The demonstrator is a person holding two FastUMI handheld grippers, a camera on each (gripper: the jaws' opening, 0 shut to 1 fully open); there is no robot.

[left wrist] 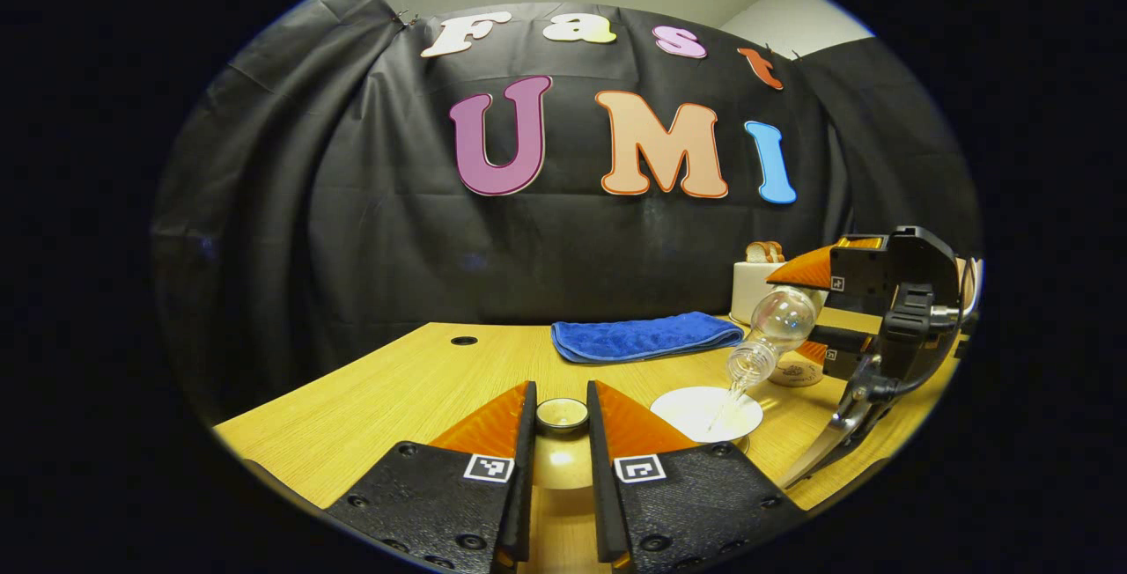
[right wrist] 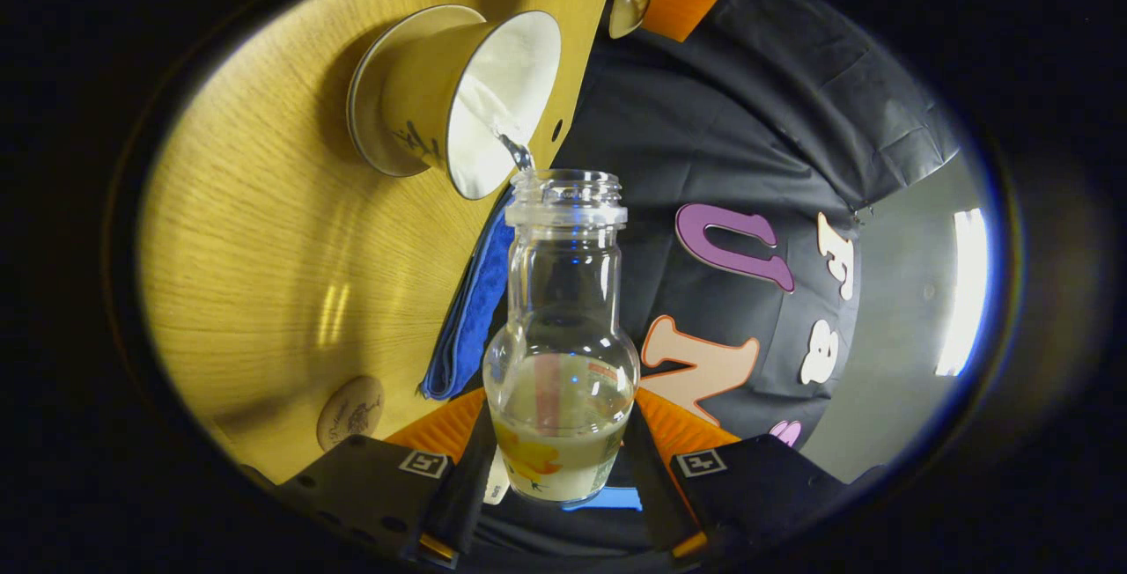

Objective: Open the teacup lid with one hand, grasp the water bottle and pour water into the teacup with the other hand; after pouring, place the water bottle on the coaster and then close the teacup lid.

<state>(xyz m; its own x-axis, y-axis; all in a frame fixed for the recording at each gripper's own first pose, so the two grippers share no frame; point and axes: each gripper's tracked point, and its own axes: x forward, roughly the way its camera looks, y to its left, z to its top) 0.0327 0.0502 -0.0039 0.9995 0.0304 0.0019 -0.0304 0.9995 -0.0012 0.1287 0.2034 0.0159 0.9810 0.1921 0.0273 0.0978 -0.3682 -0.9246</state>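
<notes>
While the left tool (left wrist: 561,420) hangs above the wooden counter (left wrist: 379,389) in the left gripper view, its two fingers are clamped on the knob of the teacup lid (left wrist: 561,433), which is held off the cup, knob toward the camera. Just to the right of it stands the open teacup (left wrist: 707,411), its white inside showing. The right tool (left wrist: 814,314) comes in from the right side and grips a clear glass water bottle (left wrist: 775,332) that is tipped with its mouth down over the cup; a thin stream of water falls from the mouth into the cup. A round coaster (left wrist: 797,373) lies on the counter just behind the bottle. Farther back lie a folded blue towel (left wrist: 647,336) and a white toaster (left wrist: 757,288) with bread slices in it.

In the right gripper view, the scene is rotated. The right tool (right wrist: 561,446) presses both fingers on the wide lower body of the water bottle (right wrist: 563,354), where some water is pooled. Water leaves the bottle mouth into the teacup (right wrist: 458,99), which sits on its saucer (right wrist: 365,107) on the counter (right wrist: 264,248). The coaster (right wrist: 349,413) lies near the lower edge, the blue towel (right wrist: 471,310) beside the bottle, and the lid (right wrist: 630,0) shows at the top between the left tool's fingers.
</notes>
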